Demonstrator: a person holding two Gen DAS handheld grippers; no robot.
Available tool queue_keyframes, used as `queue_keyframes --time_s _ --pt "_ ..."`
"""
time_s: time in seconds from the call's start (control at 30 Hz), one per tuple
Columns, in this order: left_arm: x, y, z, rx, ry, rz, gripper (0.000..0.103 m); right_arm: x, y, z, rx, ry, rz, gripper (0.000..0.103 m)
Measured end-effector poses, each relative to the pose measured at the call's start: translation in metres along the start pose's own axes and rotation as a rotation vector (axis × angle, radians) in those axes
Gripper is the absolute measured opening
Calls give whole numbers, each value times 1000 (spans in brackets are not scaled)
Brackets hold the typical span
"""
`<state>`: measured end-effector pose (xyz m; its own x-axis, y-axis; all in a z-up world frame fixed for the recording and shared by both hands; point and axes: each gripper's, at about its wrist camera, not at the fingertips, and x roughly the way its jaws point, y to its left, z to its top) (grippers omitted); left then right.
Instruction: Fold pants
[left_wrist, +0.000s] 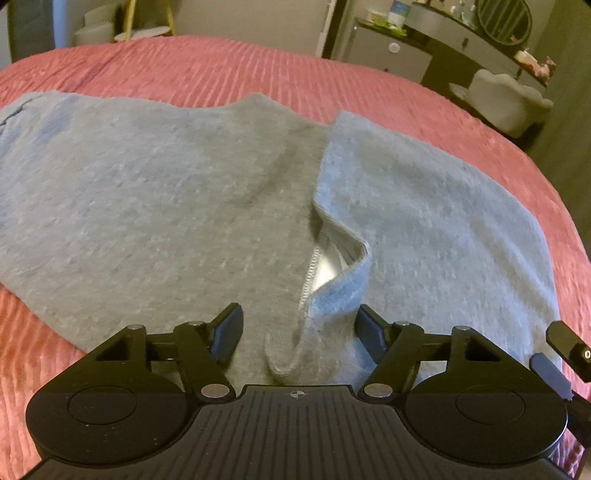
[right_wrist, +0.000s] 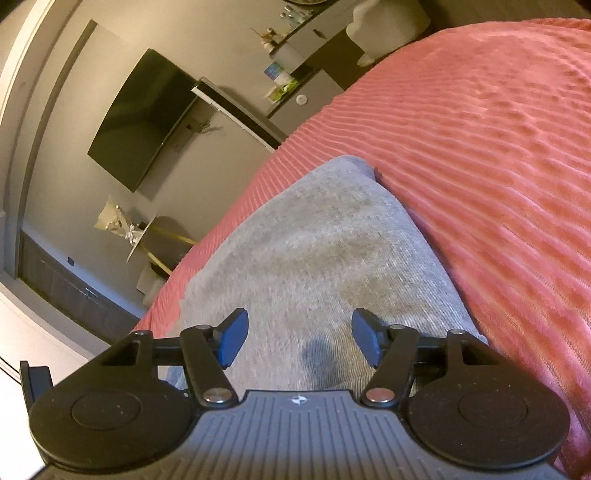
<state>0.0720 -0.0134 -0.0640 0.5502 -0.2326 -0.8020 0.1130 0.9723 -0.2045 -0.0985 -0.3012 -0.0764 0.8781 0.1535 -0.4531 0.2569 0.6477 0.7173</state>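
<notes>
Left claw (left_wrist: 298, 334) open, straddling the hem of the grey pants (left_wrist: 155, 192); right claw (right_wrist: 299, 338) open over cloth.
Pants lie flat on the pink bed (left_wrist: 229, 70), long axis running left to right ahead of the left claw; the raised fold edge (left_wrist: 332, 236) sits nearest it.

place: home bedroom | evidence: bed (left_wrist: 221, 74), wall-mounted TV (right_wrist: 144, 118), vanity (left_wrist: 461, 40)

the grey pants (left_wrist: 155, 192) are cut off at the left edge of the left wrist view, and their near end is hidden behind the left tool (left_wrist: 298, 332). small items on the dresser (left_wrist: 436, 33) beyond the bed (left_wrist: 258, 70) are too blurred to be identified.
</notes>
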Motion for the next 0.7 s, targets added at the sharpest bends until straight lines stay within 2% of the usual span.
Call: queue_keyframes --time_s 0.1,0.17,0.27,0.33,0.43,0.57,0.6,0.7 --pt "0 13 7 -52 9 -7 73 1 4 -1 -33 4 9 71" --pt "-3 33 12 -132 9 -29 73 3 9 -3 -76 10 8 78" --pt "-17 83 19 -298 -47 -39 72 4 18 -7 -163 21 -2 85" --pt "-29 120 21 -371 -101 -36 80 5 24 -10 -207 21 -13 86" --pt "-43 186 13 -480 -175 -145 82 7 27 -12 -242 17 -31 86" --pt "-63 264 0 -598 -279 -235 82 8 28 -12 -261 9 -41 86" --pt "-68 282 -1 -635 -302 -218 85 8 29 -13 -270 7 -46 86" --pt "-77 324 -2 -701 -358 -104 84 11 32 -16 -317 2 -67 86"
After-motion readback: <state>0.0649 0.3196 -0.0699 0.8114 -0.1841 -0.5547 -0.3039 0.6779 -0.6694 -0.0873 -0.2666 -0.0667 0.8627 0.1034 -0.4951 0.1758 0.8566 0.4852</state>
